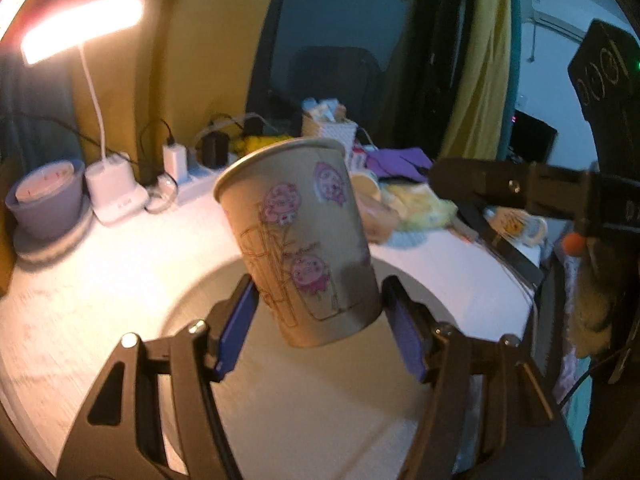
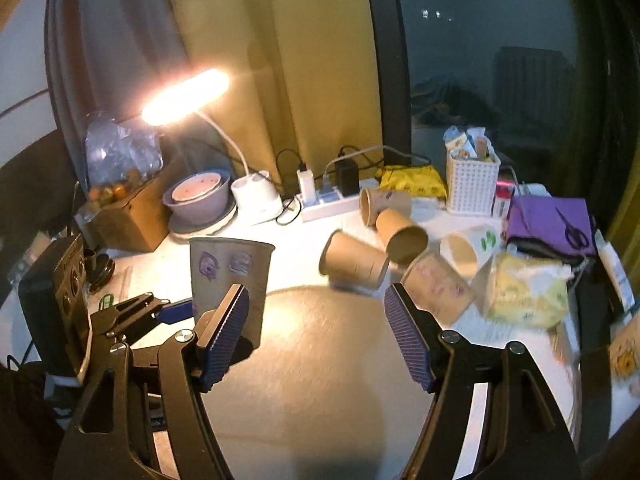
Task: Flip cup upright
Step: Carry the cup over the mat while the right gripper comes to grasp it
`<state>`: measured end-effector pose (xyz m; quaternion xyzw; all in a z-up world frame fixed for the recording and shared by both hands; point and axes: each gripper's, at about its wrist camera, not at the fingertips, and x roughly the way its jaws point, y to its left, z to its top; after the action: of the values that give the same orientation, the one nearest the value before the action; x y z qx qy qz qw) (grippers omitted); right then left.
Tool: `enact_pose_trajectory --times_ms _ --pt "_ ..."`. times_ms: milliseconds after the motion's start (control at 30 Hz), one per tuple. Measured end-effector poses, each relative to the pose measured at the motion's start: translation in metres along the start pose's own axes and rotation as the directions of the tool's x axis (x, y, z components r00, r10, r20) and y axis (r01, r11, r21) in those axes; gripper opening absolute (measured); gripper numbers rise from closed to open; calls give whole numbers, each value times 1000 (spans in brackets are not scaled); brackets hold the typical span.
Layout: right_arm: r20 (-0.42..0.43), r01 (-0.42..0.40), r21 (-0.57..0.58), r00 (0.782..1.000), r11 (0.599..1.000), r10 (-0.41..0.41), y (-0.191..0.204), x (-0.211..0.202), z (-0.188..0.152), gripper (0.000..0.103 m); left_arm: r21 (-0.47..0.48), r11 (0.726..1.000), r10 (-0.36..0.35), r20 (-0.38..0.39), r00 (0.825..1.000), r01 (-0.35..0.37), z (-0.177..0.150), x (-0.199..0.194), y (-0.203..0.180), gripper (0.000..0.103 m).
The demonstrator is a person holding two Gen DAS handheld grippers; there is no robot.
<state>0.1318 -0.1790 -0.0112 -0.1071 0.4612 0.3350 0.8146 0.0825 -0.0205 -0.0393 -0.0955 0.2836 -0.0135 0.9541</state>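
A brown paper cup (image 1: pixel 300 236) with pink cartoon prints stands mouth up, tilted slightly, on the round tan mat (image 1: pixel 320 392). My left gripper (image 1: pixel 320 320) is open, its blue pads either side of the cup's base with small gaps. The same cup (image 2: pixel 230 280) shows in the right wrist view, upright at the mat's left edge, with the left gripper's fingers beside it. My right gripper (image 2: pixel 316 336) is open and empty over the mat (image 2: pixel 316 360). Several other paper cups (image 2: pixel 354 260) lie on their sides behind the mat.
A lit desk lamp (image 2: pixel 186 96), a purple bowl (image 2: pixel 198 196), a power strip (image 2: pixel 328 204), a white basket (image 2: pixel 472 182), purple cloth (image 2: pixel 548 220) and a yellow packet (image 2: pixel 528 288) crowd the white table's back and right. A cardboard box (image 2: pixel 128 216) stands at the left.
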Motion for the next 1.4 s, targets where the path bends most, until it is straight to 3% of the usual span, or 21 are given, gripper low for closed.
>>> enact_pose_trajectory --times_ms 467,567,700,1400 --pt "-75 -23 53 997 998 27 18 -21 -66 73 71 994 -78 -46 996 81 -68 -16 -46 65" --pt "-90 -61 72 994 996 68 19 -22 -75 73 87 993 -83 -33 996 86 -76 -20 -55 65" --pt "-120 -133 126 982 983 148 17 -17 -84 73 108 991 -82 -7 997 83 -81 -26 -61 65" --pt "-185 -231 252 942 940 281 12 8 -98 73 225 968 -118 25 993 109 -100 -36 -79 65"
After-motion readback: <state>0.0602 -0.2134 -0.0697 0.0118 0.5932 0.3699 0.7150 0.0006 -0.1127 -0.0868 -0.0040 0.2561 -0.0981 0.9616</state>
